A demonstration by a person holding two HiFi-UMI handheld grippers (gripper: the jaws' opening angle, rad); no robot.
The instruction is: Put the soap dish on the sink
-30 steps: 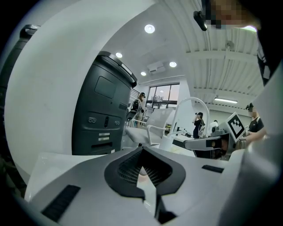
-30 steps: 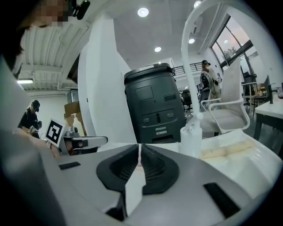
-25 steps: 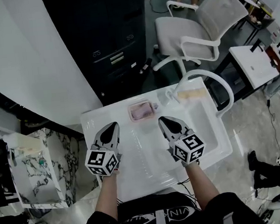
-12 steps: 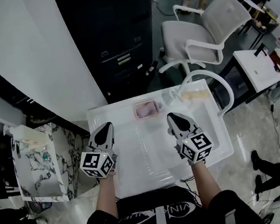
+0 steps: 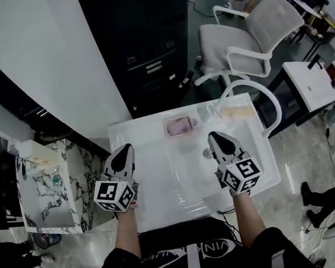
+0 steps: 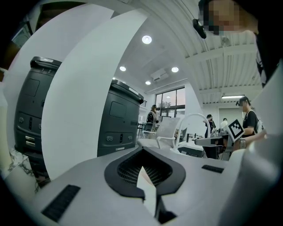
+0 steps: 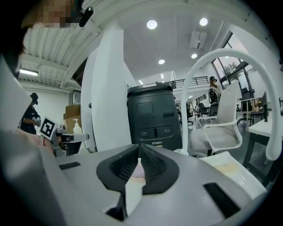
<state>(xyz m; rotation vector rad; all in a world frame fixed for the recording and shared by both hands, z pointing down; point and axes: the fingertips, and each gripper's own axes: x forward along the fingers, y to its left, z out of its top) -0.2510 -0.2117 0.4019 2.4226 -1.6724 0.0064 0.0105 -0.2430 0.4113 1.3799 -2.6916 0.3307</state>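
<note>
Office floor all round, white sink in the middle below the head camera. On the sink's back rim, lying flat and clear of both tools: pink soap dish, by the look of it already where it belongs. Over the sink's near half: left gripper and right gripper, each with jaws pressed together and nothing between them, both well short of the sink's back rim. Likely trouble from here: reaching in with closed tips and nudging the dish along the sink's glossy rim, tipping it off the sink's far edge to the floor or down into the basin at the sink's right. Also possible: clipping the white arched faucet at the sink's back right corner with the right tool on a careless swing. Wiser, probably, to spread the jaws wide before any approach, or to stay off the dish altogether.
</note>
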